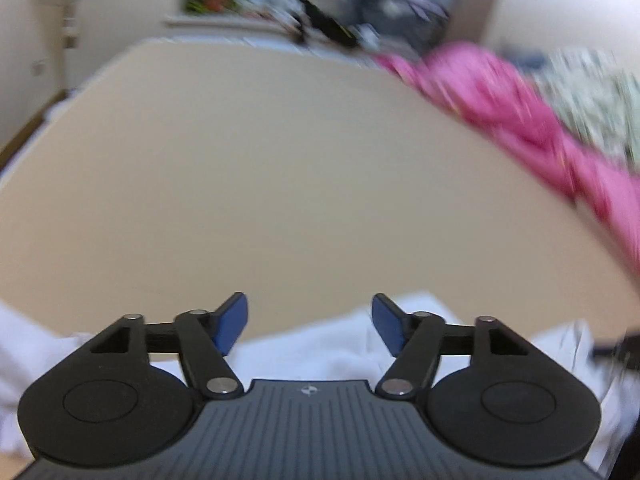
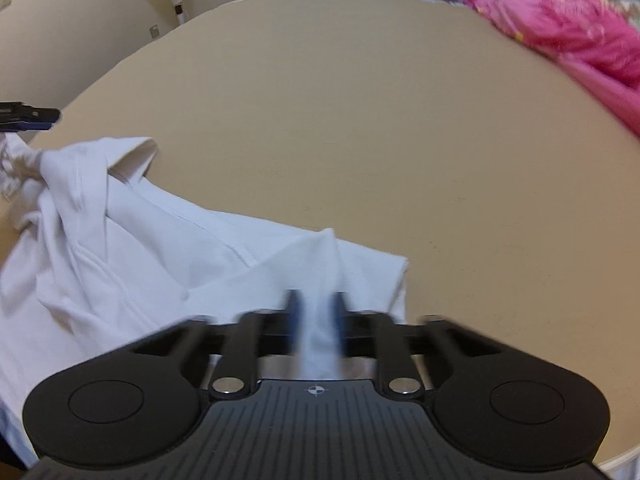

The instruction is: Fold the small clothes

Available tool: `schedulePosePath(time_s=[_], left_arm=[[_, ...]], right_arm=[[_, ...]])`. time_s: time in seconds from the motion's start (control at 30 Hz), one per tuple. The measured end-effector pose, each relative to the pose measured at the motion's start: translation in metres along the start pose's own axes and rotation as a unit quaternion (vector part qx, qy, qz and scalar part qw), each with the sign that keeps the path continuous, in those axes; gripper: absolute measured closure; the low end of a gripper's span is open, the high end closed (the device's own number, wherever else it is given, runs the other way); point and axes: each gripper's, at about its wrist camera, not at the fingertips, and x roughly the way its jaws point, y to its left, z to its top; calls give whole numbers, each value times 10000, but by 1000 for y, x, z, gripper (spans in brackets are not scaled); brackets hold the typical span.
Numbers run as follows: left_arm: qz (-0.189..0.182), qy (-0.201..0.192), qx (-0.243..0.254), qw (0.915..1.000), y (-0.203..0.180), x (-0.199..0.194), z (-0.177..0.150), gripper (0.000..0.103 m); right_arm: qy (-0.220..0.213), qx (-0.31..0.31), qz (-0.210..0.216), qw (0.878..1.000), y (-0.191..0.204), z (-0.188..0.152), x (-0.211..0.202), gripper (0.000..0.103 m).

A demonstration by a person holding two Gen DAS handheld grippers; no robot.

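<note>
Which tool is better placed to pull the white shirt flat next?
Probably the right tool: its jaws are pinched on a fold of the white shirt. The left tool stands open, holding nothing, just above the shirt's edge.

White garment (image 2: 132,248) — rumpled, collar upturned — lies crumpled on the table's near edge.
</note>
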Motion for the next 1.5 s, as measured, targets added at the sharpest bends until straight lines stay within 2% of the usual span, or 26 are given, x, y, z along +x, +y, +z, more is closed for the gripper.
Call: schedulePosePath(time_s=[0.07, 0.1, 0.13, 0.17, 0.2, 0.27, 0.33, 0.47, 0.53, 0.57, 0.63, 0.67, 0.7, 0.73, 0.8, 0.87, 0.93, 1.07, 1.13, 1.17, 1.23, 1.27, 1.33, 1.4, 1.43, 1.5], left_arm=[[-10, 363, 267, 9990, -1, 32, -4, 31], [10, 494, 420, 9979, 4, 50, -6, 37], [62, 621, 589, 9963, 3, 58, -9, 55], [12, 741, 678, 9949, 7, 66, -15, 86], [-111, 786, 713, 9943, 11, 70, -13, 97], [-146, 656, 907, 9936, 8, 57, -10, 99], [-24, 406, 1033, 9938, 10, 45, -1, 100], [158, -280, 945, 9950, 17, 22, 30, 100], [509, -642, 725, 9940, 23, 25, 60, 101], [742, -854, 434, 9926, 29, 28, 82, 101], [1294, -1215, -84, 9841, 40, 44, 107, 98], [1477, -1109, -214, 9826, 41, 51, 119, 82], [1427, -764, -221, 9866, 38, 59, 125, 74], [1310, -505, -33, 9901, 32, 59, 127, 73], [1389, -789, 598, 9853, 12, 35, 110, 71], [1384, -836, 763, 9839, 7, 5, 83, 69], [1276, -770, 501, 9876, 8, -21, 57, 69], [1416, -508, -395, 9878, 15, -79, 1, 69], [1508, -530, -1051, 9815, 18, -106, -16, 69], [1459, -624, -1406, 9773, 22, -127, -20, 69], [1352, -919, -1912, 9678, 36, -157, -42, 68], [1373, -1023, -2028, 9641, 40, -164, -47, 68], [1492, -1176, -2043, 9603, 37, -162, -58, 67], [1778, -1057, -1848, 9608, 41, -160, -62, 68], [1835, -1041, -1812, 9606, 44, -162, -64, 68], [1888, -1072, -1744, 9604, 46, -156, -63, 68]], right_arm=[[-200, -9, 15, 9998, -1, 0, -6, 101], [-344, 30, 64, 9994, -2, 2, -10, 101], [-486, 31, 130, 9987, -4, 4, -14, 101], [-652, -35, 160, 9977, -4, 8, -20, 101], [-787, -73, 124, 9968, -5, 12, -25, 101], [-1115, 48, 185, 9936, -13, 23, -39, 102], [-1459, 39, 261, 9890, -18, 40, -51, 102], [-1967, -393, 285, 9793, -26, 102, -58, 102], [-2154, -603, 171, 9745, -26, 152, -41, 102], [-2224, -550, 100, 9733, -29, 181, -27, 101], [-2402, -386, -327, 9694, -29, 234, 5, 100], [-2421, -278, -541, 9683, -28, 250, 20, 95], [-2304, -84, -693, 9706, -29, 264, 36, 91], [-2092, 159, -695, 9753, -31, 270, 49, 89], [-1904, 578, -368, 9793, -29, 261, 57, 89], [-1974, 273, -108, 9799, -15, 230, 54, 88], [-1886, -59, 107, 9820, 5, 196, 55, 84], [-1203, -202, 955, 9879, 63, 128, 70, 82], [-871, -3, 1428, 9859, 98, 102, 77, 75], [-651, 238, 1637, 9841, 117, 92, 82, 70], [-242, 742, 1981, 9771, 154, 73, 93, 66], [-51, 1033, 2095, 9723, 171, 63, 101, 63], [109, 1477, 2014, 9682, 195, 51, 110, 61], [-143, 1748, 1851, 9669, 207, 56, 116, 59], [-221, 1815, 1832, 9659, 209, 59, 117, 60], [-246, 2028, 1883, 9606, 209, 66, 121, 83]])
